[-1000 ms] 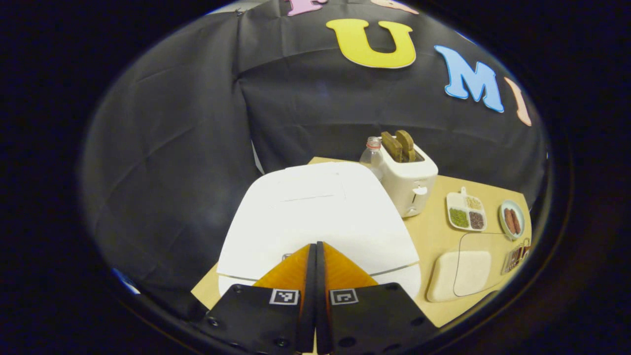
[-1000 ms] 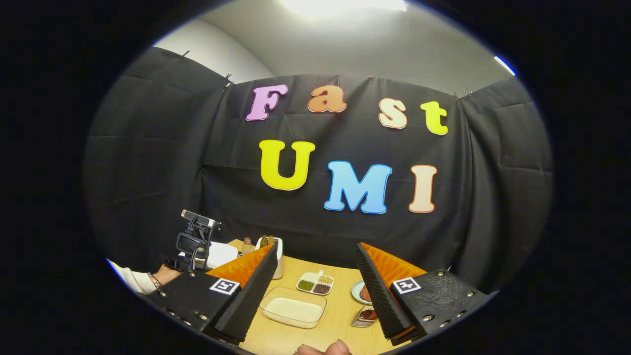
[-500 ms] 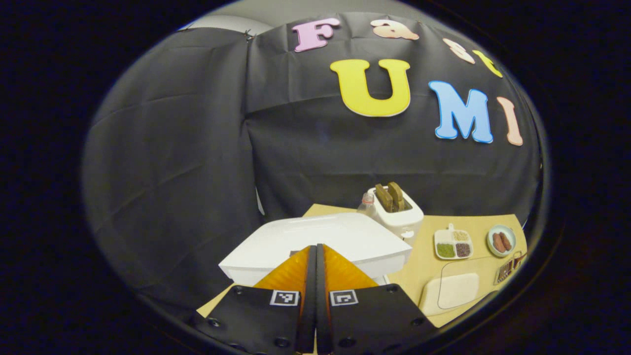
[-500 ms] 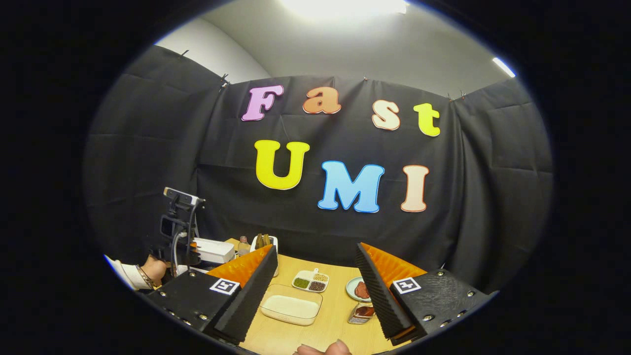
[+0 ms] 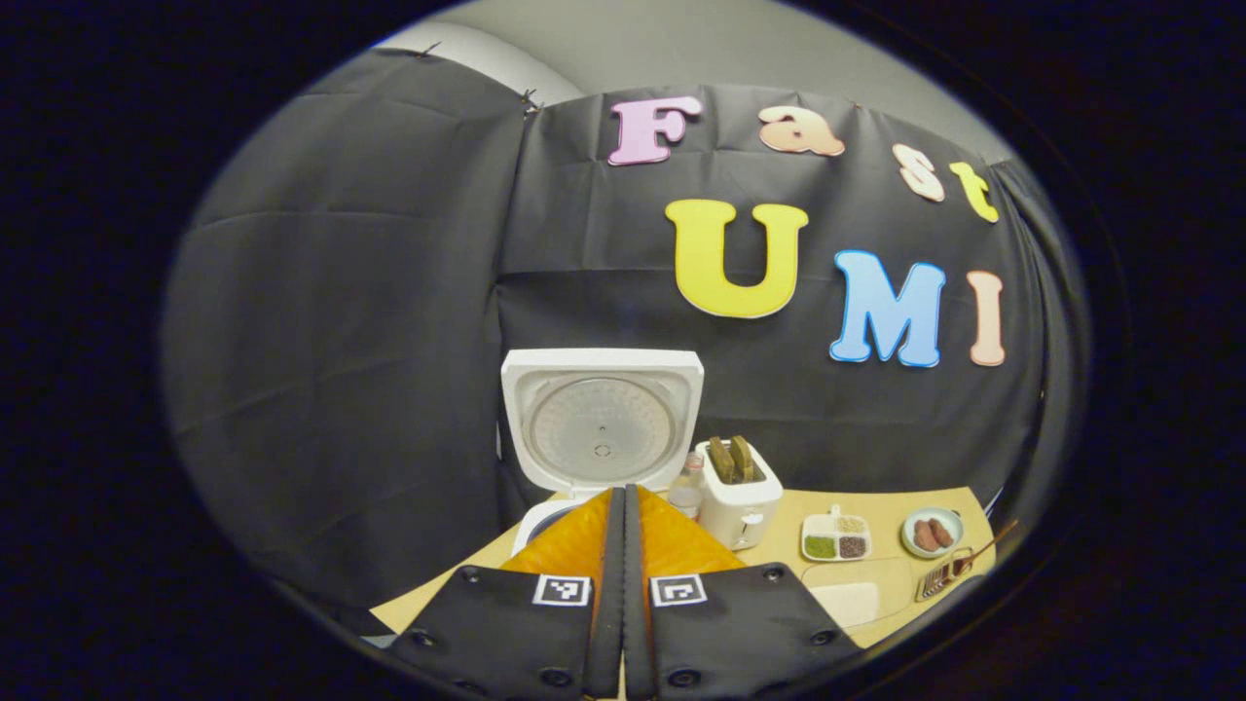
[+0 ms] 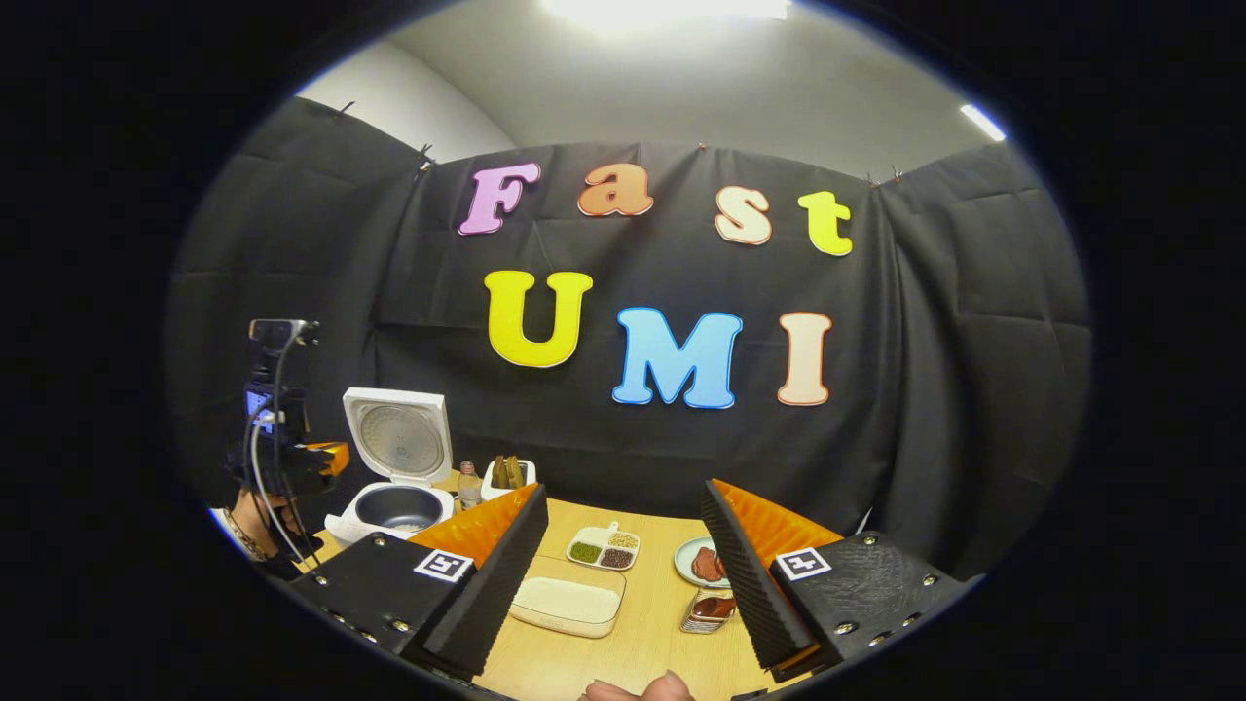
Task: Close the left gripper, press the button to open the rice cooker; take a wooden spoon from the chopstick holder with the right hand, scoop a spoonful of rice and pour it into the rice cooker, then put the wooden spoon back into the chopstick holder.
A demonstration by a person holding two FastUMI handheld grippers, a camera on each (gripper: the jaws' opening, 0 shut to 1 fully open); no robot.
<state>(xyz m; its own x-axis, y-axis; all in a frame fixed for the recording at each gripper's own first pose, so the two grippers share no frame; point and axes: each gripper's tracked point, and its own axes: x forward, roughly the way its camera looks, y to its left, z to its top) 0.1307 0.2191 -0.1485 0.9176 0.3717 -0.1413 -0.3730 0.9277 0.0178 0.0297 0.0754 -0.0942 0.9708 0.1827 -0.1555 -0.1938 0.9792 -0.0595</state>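
Lid up on white square rice cooker (image 5: 601, 424).
Left gripper (image 5: 623, 545) fingers clenched; right gripper (image 6: 623, 560), fingers released, should approach metal chopstick holder (image 6: 711, 611) at five o'clock squarely.

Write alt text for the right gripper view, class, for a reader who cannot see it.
The right gripper hangs open above a wooden table. At far left a rice cooker stands with its lid raised, beside the left gripper. Between the fingers lie a tub of rice, a divided dish and a plate.
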